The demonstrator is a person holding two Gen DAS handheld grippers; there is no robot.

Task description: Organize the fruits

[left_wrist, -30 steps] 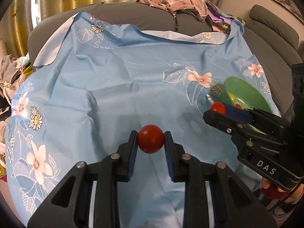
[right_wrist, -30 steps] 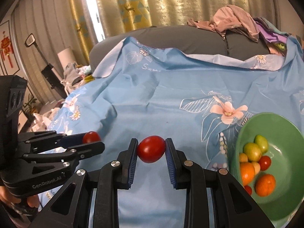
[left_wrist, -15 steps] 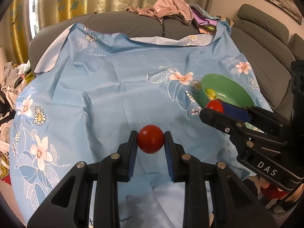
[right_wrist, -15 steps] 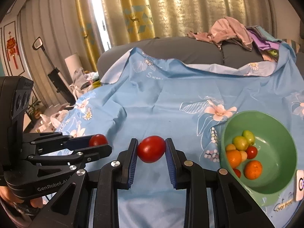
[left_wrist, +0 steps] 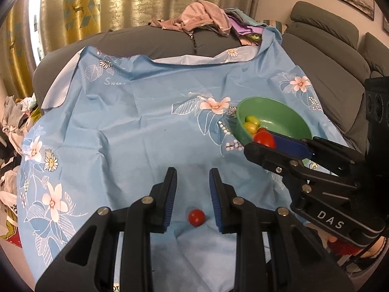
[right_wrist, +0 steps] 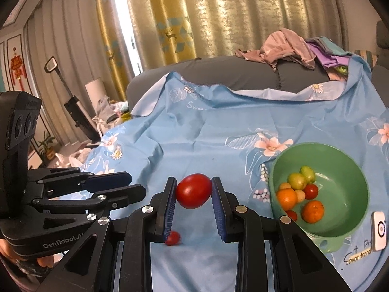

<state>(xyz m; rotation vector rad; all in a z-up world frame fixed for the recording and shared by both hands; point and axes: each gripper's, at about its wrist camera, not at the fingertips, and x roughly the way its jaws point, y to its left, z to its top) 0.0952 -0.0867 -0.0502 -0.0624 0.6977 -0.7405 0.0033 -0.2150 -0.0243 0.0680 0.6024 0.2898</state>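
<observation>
My left gripper (left_wrist: 192,178) is open and empty, held above the blue floral cloth (left_wrist: 136,126). A small red tomato (left_wrist: 196,217) lies on the cloth below it, also seen in the right wrist view (right_wrist: 173,238). My right gripper (right_wrist: 193,189) is shut on a larger red tomato (right_wrist: 193,190), which shows in the left wrist view (left_wrist: 264,139) too. The green bowl (right_wrist: 350,160) at the right holds several fruits: oranges, green and red ones. The left gripper (right_wrist: 126,185) appears at the left of the right wrist view.
The cloth covers a grey sofa (left_wrist: 170,41) with a pile of clothes (left_wrist: 201,20) on its back. A white card (right_wrist: 379,230) leans at the bowl's front rim. Curtains (right_wrist: 194,17) hang behind. Clutter lies on the floor at left (right_wrist: 107,112).
My left gripper opened and its small red tomato dropped onto the cloth. Both grippers rose and pulled back. The right gripper still holds its tomato.
</observation>
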